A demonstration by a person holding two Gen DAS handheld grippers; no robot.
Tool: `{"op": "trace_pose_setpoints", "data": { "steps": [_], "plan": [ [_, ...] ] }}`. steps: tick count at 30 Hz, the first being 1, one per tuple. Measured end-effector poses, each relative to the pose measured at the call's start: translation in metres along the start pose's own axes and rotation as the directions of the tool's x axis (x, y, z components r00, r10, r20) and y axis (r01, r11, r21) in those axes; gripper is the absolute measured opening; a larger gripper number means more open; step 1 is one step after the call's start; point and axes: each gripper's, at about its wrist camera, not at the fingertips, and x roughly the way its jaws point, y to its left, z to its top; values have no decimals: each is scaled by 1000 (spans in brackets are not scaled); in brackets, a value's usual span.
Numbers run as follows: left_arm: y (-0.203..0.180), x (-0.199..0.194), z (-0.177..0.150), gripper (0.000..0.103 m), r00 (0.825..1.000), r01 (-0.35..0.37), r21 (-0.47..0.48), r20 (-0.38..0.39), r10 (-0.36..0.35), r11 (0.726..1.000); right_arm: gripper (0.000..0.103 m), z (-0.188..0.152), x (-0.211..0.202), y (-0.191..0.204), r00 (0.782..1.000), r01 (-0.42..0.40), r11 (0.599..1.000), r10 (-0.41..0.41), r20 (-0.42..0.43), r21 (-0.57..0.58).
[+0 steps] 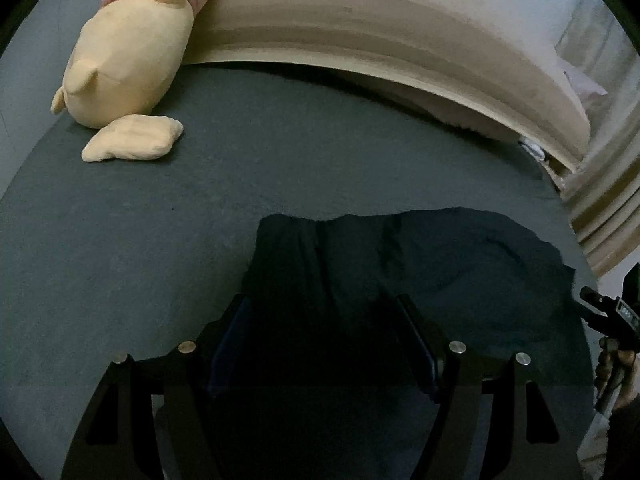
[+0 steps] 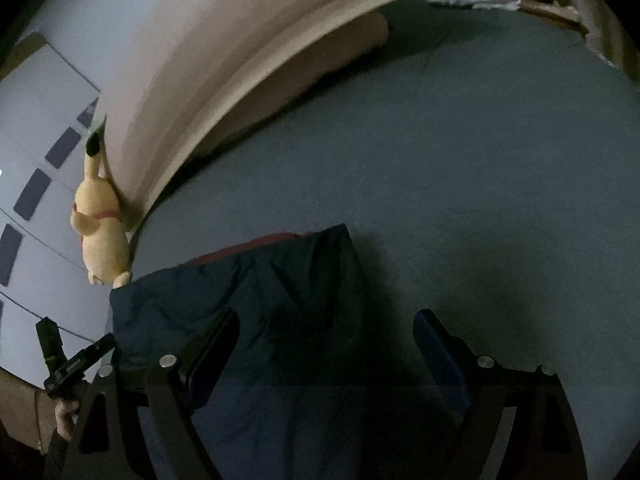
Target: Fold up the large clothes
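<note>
Garment (image 1: 400, 264): dark, folded, flat on the bed (image 1: 160, 248), near edge under both grippers.
Left gripper (image 1: 324, 320): we see fingers released, cloth beneath, nothing pinched.
Right gripper (image 2: 326, 332): fingers spread, straddling the fold's right edge, empty.
Plush toy (image 1: 132, 52): well apart.
Risk, as we judge it: dim light and dark cloth may hide layers; pinching one layer would undo the fold.

Dim room. Grey-blue bed surface (image 1: 160, 208) fills the view; beige padded headboard (image 1: 360, 32) runs along its far edge. Yellow plush toy (image 1: 132, 52) leans against headboard. Beige curtain (image 1: 608, 208) beside headboard's right end.
</note>
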Motion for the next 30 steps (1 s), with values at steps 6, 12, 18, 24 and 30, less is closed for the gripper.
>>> {"op": "trace_pose_setpoints", "data": {
  "steps": [6,12,18,24,30],
  "plan": [
    [2,24,-3,15,987,-156,53,-19,157,986,11,2,10,17,993,111,989,-114,-22,-101],
    [9,31,-15,8,973,-229,32,1,229,973,10,0,42,24,975,211,970,-218,-47,-117],
    [-10,20,-19,9,951,-311,111,31,309,944,43,0,43,40,968,248,964,-250,-11,-94],
    [-49,-47,-4,52,935,-311,82,205,290,947,83,-2,-23,75,929,323,943,-300,217,-83],
    [-139,-36,-9,68,938,-275,256,283,200,927,83,-17,9,175,951,248,941,-191,242,-232]
  ]
}}
